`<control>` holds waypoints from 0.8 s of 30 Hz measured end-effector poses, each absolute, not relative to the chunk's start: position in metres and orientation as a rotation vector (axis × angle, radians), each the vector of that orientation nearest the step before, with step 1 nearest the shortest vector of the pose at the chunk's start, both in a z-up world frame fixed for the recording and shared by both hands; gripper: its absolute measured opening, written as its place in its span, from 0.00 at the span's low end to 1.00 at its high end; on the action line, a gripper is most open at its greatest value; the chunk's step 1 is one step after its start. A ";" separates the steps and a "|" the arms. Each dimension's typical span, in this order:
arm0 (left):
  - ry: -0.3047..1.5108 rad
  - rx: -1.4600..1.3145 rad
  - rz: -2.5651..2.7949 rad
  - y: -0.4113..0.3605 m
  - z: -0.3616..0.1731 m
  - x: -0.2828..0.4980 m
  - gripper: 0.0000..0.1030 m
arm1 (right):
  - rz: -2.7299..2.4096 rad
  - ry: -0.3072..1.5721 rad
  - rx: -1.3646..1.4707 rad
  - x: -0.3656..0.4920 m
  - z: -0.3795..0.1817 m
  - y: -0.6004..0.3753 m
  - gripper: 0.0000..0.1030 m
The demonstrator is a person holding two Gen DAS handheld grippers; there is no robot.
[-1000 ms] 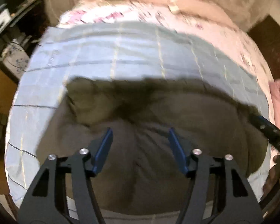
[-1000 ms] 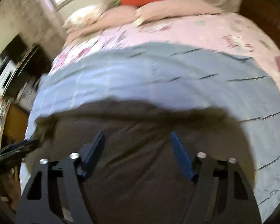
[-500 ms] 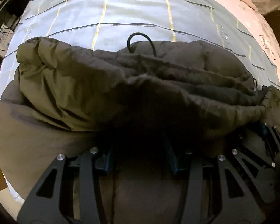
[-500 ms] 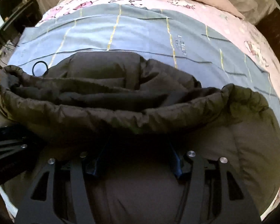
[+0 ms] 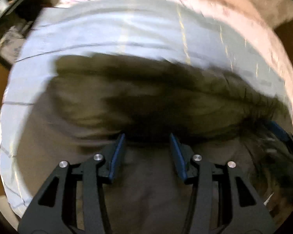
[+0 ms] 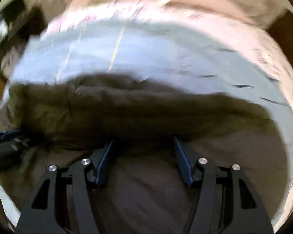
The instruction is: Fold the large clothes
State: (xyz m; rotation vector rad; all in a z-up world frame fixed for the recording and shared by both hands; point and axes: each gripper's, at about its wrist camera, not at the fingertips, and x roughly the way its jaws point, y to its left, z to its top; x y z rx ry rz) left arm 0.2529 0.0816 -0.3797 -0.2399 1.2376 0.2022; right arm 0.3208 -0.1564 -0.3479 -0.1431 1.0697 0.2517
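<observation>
A dark olive padded jacket (image 5: 146, 101) is spread on a pale blue checked sheet (image 5: 127, 31) that covers a bed with a pink printed bedcover (image 6: 263, 44). Both views are blurred. A thick fold of the jacket is bunched across the middle, just beyond the fingertips of both grippers, with flatter dark fabric lying below it. The left gripper (image 5: 147, 136) is pointed steeply down over the jacket; its jaws are opening, and its blue pads (image 5: 117, 152) are seen standing apart with only the fabric surface beneath them, nothing pinched. The right gripper (image 6: 143, 140) is likewise held over the jacket with its jaws opening, and no cloth is clamped between its pads (image 6: 182, 161). Each gripper's black frame is glimpsed at the edge of the other's view.
</observation>
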 end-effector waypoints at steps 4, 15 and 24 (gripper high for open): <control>1.258 -0.248 0.332 0.139 -0.393 0.206 0.47 | 0.129 1.089 -0.137 0.285 -0.348 -0.237 0.65; 1.152 -0.174 0.193 0.082 -0.346 0.230 0.56 | 0.252 1.071 -0.015 0.289 -0.331 -0.212 0.65; 1.257 -0.012 0.170 0.058 -0.394 0.301 0.73 | 0.296 1.088 -0.219 0.341 -0.357 -0.144 0.65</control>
